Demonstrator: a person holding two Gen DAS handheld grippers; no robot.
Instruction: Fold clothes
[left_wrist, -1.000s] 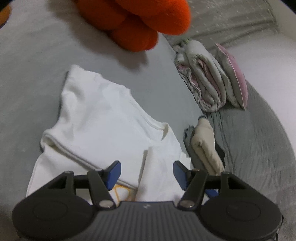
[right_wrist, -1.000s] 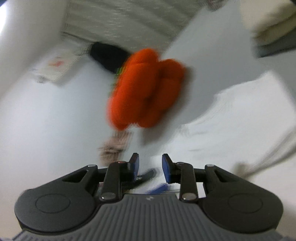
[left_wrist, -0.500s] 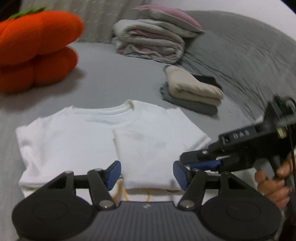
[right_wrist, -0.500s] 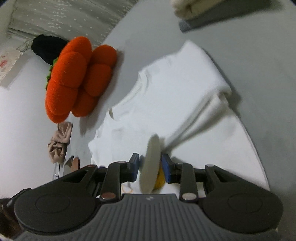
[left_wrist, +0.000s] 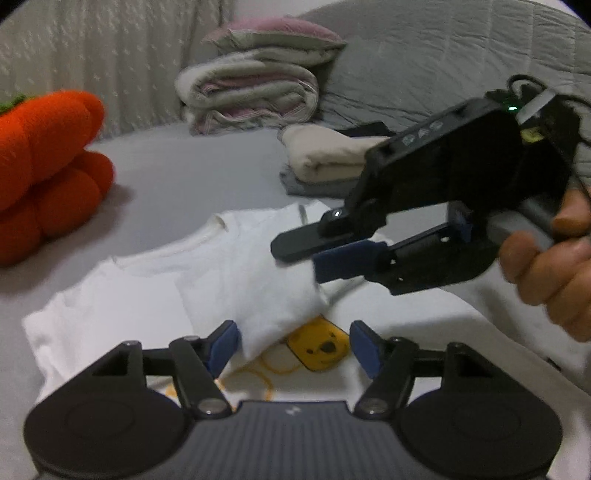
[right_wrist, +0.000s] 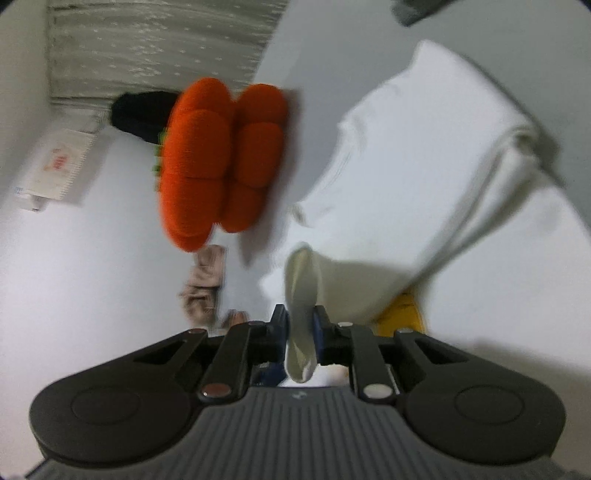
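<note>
A white T-shirt (left_wrist: 147, 295) with a yellow bear print (left_wrist: 317, 347) lies partly folded on the grey bed (left_wrist: 177, 173). My left gripper (left_wrist: 294, 345) hovers open just above the shirt's near part, with a lifted fold and the bear print between its blue pads. A hand holds my right gripper (left_wrist: 297, 260) over the shirt from the right, shut on that fold. In the right wrist view the right gripper (right_wrist: 301, 328) pinches a strip of white T-shirt (right_wrist: 406, 177) fabric, and the cloth rises from the bed toward it.
An orange plush pumpkin (left_wrist: 44, 166) sits at the left. A rolled blanket with a pink pillow (left_wrist: 255, 92) lies at the back. Folded beige and grey clothes (left_wrist: 325, 158) rest behind the shirt. A grey quilt (left_wrist: 424, 55) covers the right.
The right gripper came in from the right, shut on the shirt's folded edge and lifted it, uncovering the bear print. The left gripper stayed open and swung to face the shirt.
</note>
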